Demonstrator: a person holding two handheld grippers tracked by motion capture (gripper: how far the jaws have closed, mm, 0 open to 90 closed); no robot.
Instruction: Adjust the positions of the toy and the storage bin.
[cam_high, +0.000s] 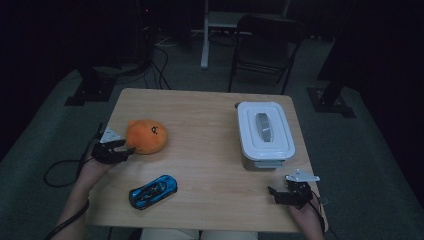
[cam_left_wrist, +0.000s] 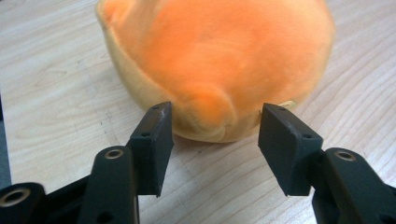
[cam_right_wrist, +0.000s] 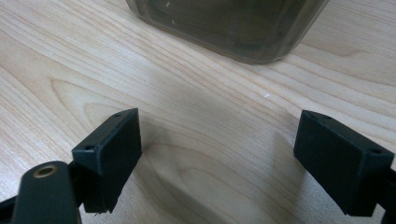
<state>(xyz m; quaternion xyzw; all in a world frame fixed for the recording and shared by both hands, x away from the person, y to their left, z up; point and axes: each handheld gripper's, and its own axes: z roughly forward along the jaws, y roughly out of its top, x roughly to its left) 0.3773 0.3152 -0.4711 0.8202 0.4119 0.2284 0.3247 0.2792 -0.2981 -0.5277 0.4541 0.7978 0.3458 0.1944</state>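
High view: orange plush toy (cam_high: 146, 136) sits at table's (cam_high: 210, 125) left side, your left gripper (cam_high: 125, 149) against its near edge; your right gripper (cam_high: 274, 192) rests near white lidded box (cam_high: 264, 132).
Left gripper view: jaws half-spread, tips flanking plush toy (cam_left_wrist: 219, 65), contact uncertain.
Right gripper view: jaws wide, bare wood between, box (cam_right_wrist: 233, 23) ahead.

Dim overhead scene, brighter close-ups from the 2 gripper views.

The high view is underexposed: the floor and room beyond the wooden table (cam_high: 210, 145) sink into near black, and only the tabletop and the white lidded container (cam_high: 264, 131) catch light. The left gripper view is well lit, though the orange plush toy (cam_left_wrist: 219, 60) looks soft and blurred close to the lens. In the right gripper view, soft shadows lie under the jaws; the wood grain is sharp.
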